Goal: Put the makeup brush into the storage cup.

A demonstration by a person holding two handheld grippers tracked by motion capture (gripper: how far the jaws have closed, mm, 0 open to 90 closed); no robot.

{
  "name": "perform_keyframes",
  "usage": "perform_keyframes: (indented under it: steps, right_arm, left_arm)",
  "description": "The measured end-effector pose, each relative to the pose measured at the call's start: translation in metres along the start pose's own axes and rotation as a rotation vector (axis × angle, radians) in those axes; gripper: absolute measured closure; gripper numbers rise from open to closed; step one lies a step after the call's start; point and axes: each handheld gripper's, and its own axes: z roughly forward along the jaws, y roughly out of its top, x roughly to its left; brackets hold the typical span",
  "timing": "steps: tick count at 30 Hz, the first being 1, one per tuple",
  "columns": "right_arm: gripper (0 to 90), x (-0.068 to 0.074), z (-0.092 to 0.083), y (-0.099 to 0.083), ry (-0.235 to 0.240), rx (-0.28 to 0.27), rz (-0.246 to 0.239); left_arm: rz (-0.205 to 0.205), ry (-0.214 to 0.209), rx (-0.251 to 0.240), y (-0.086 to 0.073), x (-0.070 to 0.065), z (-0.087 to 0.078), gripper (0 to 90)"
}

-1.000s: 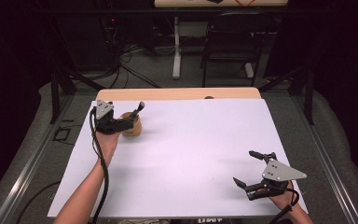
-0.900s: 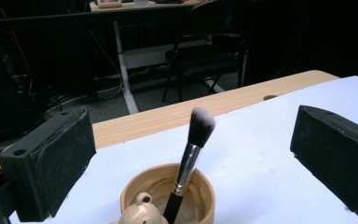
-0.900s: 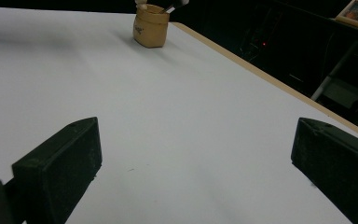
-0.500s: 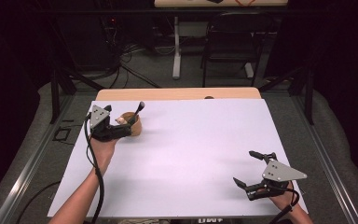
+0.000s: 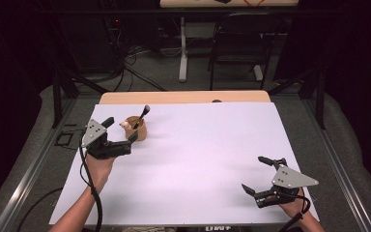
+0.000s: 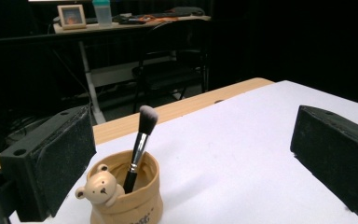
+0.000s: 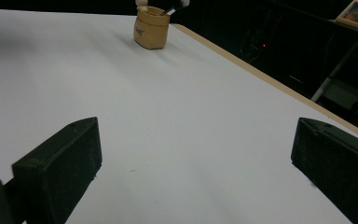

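A tan pot point(image 5: 137, 129) with a small bear figure on its rim stands at the table's far left, and a black makeup brush point(image 5: 142, 115) leans in it with its bristles up. My left gripper point(image 5: 122, 129) is open just short of the pot on the near-left side, with nothing between its jaws. In the left gripper view the pot point(image 6: 126, 196) and brush point(image 6: 142, 140) sit close ahead, nearer the left jaw of the gripper point(image 6: 191, 158). My right gripper point(image 5: 253, 173) rests open and empty at the near right. Its own view shows the gripper point(image 7: 196, 163) with the pot point(image 7: 151, 29) far off.
A white sheet point(image 5: 207, 145) covers the table, with a wooden strip point(image 5: 183, 97) showing along the far edge. Beyond the table stand a black chair point(image 5: 241, 43) and a desk leg point(image 5: 183, 53) among cables. A far desk holds a picture frame point(image 6: 72, 15).
My left gripper has drawn back from the pot toward the near left and now stands apart from it. The pot, brush and right gripper have stayed put.
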Motion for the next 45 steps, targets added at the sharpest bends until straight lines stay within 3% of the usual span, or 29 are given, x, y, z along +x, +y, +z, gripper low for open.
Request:
perform_keyframes:
  steps: [10, 23, 33, 45]
  right_arm:
    - [0.9, 0.000, 0.000, 0.000, 0.001, -0.002, 0.002]
    - [0.9, 0.001, 0.000, 0.000, 0.002, -0.007, 0.000]
    - [1.0, 0.001, 0.000, 0.000, 0.000, -0.006, -0.001]
    - [1.0, 0.001, 0.000, 0.000, 0.000, -0.002, -0.002]
  left_arm:
    - [0.067, -0.076, -0.014, -0.013, -0.009, -0.020, 0.0]
    - [0.114, -0.190, -0.003, -0.026, -0.018, -0.039, 0.0]
    - [0.100, -0.231, -0.018, -0.038, -0.023, -0.048, 0.0]
    - [0.085, -0.244, -0.017, -0.052, -0.029, -0.056, 0.0]
